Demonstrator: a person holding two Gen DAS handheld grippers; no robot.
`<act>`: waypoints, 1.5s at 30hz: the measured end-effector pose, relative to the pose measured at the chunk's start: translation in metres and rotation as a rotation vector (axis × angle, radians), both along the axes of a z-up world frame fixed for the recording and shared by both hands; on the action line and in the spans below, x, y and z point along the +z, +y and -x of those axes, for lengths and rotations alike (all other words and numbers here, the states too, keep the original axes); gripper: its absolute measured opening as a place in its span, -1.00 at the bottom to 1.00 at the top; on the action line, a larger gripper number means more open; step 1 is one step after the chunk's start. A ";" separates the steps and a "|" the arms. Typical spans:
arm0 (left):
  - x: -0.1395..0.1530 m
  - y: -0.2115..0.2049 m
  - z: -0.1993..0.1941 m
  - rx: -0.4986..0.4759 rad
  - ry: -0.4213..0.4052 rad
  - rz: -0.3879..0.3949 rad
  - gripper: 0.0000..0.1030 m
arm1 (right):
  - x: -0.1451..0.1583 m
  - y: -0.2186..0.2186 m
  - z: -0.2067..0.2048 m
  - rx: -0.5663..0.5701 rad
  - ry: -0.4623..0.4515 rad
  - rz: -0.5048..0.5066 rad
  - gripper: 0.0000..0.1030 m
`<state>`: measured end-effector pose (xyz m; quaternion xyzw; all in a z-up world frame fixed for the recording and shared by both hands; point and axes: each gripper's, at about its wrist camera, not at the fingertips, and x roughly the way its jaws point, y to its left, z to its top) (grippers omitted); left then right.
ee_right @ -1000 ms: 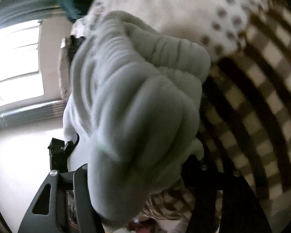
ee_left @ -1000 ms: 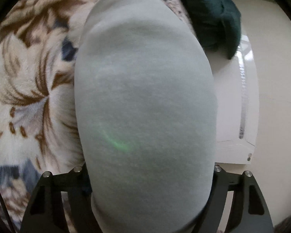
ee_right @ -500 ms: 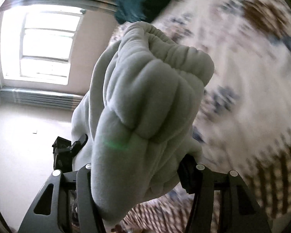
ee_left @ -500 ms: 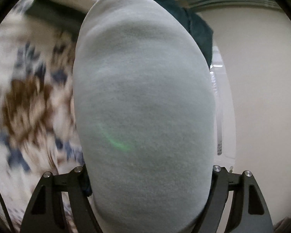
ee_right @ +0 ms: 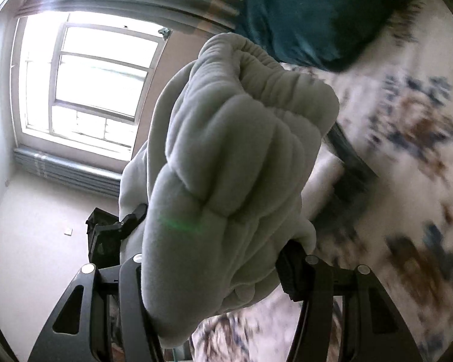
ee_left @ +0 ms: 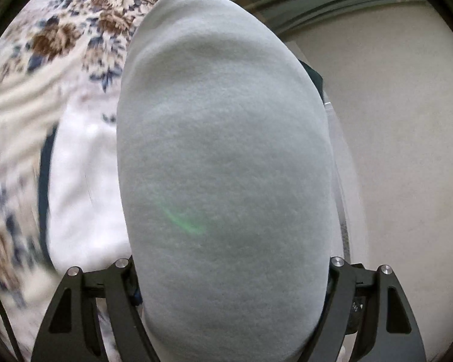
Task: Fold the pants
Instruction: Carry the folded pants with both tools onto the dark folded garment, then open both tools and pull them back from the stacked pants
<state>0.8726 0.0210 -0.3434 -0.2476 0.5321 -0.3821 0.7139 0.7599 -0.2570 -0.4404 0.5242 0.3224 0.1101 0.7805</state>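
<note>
In our left gripper [ee_left: 226, 316] the two black jaws stand wide but are packed full: a smooth, rounded bulge of the pale grey fleece pants [ee_left: 223, 166] fills the gap from side to side, so we read it as a firm pinch on a thick fold. Our right gripper [ee_right: 217, 283] likewise clamps a bunched, ribbed wad of the same pants [ee_right: 235, 157], probably the gathered waistband, with cloth spilling over the left jaw; its jaws look much as they did a moment ago. What has changed is everything behind the cloth. A second ago both cameras looked down at bedding close beneath; now the left view shows the cream, brown and blue floral bedspread [ee_left: 60, 39] smeared with motion and a bare beige wall [ee_left: 407, 150], while the right view has swung round to the bright window [ee_right: 87, 81], the radiator under it [ee_right: 60, 169] and a dark teal cushion [ee_right: 317, 21] on the bed. So we have lifted the pants off the bed and swept them across, both ends held in the air. For the fold, we judge this to be the carrying stroke: the garment hangs between our hands and has yet to be laid flat.
</note>
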 end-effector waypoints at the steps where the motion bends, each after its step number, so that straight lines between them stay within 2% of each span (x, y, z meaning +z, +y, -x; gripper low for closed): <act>1: -0.005 0.001 -0.025 0.004 -0.003 -0.010 0.49 | -0.002 0.003 -0.016 0.006 -0.001 0.004 0.14; 3: -0.018 0.007 -0.049 0.001 0.001 -0.027 0.49 | -0.014 0.007 -0.061 0.015 0.012 0.010 0.14; 6: -0.064 0.014 -0.087 0.004 0.054 -0.072 0.49 | -0.051 0.009 -0.107 0.025 0.064 0.017 0.14; 10: -0.133 0.027 -0.106 0.015 0.149 -0.166 0.49 | -0.092 0.020 -0.124 0.042 0.147 0.053 0.14; 13: -0.145 0.037 -0.104 0.033 0.164 -0.124 0.56 | -0.095 0.028 -0.125 0.071 0.146 0.091 0.14; 15: -0.137 0.036 -0.100 0.035 0.154 -0.155 0.60 | -0.093 0.029 -0.124 0.086 0.156 0.111 0.20; 16: -0.131 0.035 -0.095 0.039 0.147 -0.183 0.61 | -0.094 0.027 -0.128 0.089 0.173 0.114 0.31; 18: -0.125 0.034 -0.091 0.066 0.154 -0.215 0.62 | -0.088 0.025 -0.129 0.100 0.223 0.125 0.38; 20: -0.107 0.034 -0.076 0.117 0.147 -0.263 0.63 | -0.080 0.023 -0.128 0.129 0.269 0.125 0.65; 22: -0.093 0.032 -0.065 0.148 0.104 -0.328 0.67 | -0.066 0.021 -0.121 0.142 0.310 0.159 0.79; 25: -0.064 0.021 -0.040 0.195 -0.049 -0.535 0.94 | -0.035 0.019 -0.108 0.135 0.335 0.315 0.80; 26: -0.051 0.013 -0.022 0.211 -0.105 -0.597 0.95 | -0.020 0.022 -0.105 0.130 0.350 0.424 0.81; 29: -0.042 0.000 0.002 0.229 -0.164 -0.692 0.95 | 0.020 0.040 -0.102 0.141 0.377 0.745 0.85; 30: -0.035 -0.006 0.016 0.234 -0.185 -0.731 0.95 | 0.031 0.046 -0.102 0.149 0.371 0.815 0.85; 32: -0.028 -0.014 0.031 0.257 -0.219 -0.795 0.95 | 0.050 0.056 -0.097 0.160 0.362 0.895 0.85; 36: -0.023 -0.016 0.032 0.306 -0.233 -0.832 0.95 | 0.078 0.067 -0.086 0.179 0.350 0.986 0.85; 39: -0.015 -0.016 0.040 0.329 -0.236 -0.835 0.95 | 0.101 0.067 -0.074 0.181 0.342 1.000 0.85; 45: 0.020 -0.019 0.075 0.387 -0.259 -0.856 0.95 | 0.138 0.071 -0.048 0.189 0.297 1.025 0.85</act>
